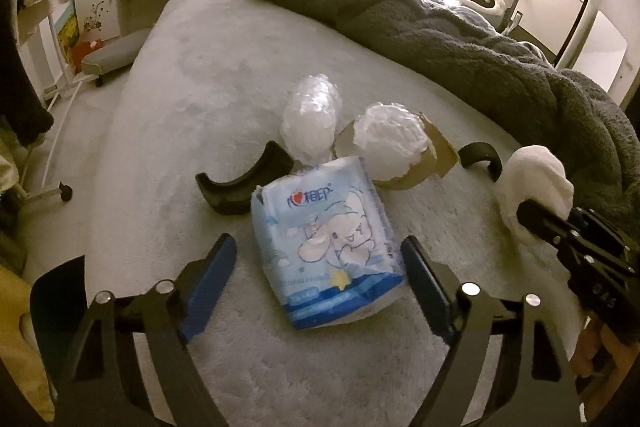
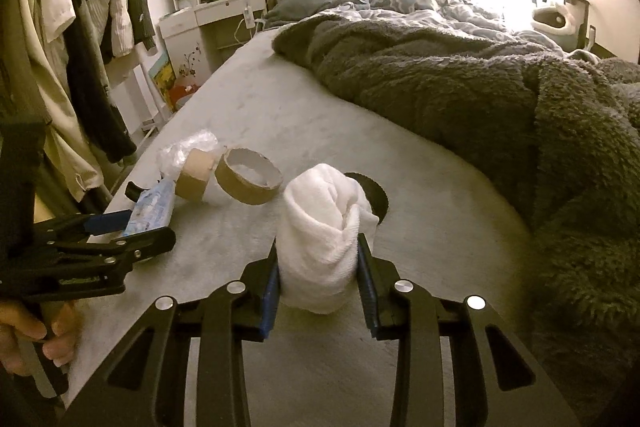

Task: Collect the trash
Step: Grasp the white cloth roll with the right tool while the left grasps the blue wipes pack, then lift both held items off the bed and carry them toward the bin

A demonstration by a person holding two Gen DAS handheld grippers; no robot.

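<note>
A blue-and-white tissue pack [image 1: 324,251] lies flat on the bed sheet [image 1: 192,75], between the fingers of my left gripper [image 1: 318,241]. The blue pads stand apart from its sides, so that gripper is open. Beyond the pack are a crumpled clear plastic wad [image 1: 312,115] and cardboard tape cores [image 1: 404,175] holding a white paper wad [image 1: 388,139]. My right gripper [image 2: 318,243] is shut on a rolled white towel [image 2: 320,215], which stands upright between its pads. The right gripper [image 1: 528,219] also shows at the right of the left wrist view.
Two black curved pieces [image 1: 240,183] [image 1: 480,153] lie beside the trash. A grey fleece blanket [image 2: 460,95] is bunched along the bed's right side. Clothes [image 2: 80,27] hang left of the bed, with a white dresser [image 2: 224,11] behind. A wheeled stool [image 1: 112,55] stands on the floor.
</note>
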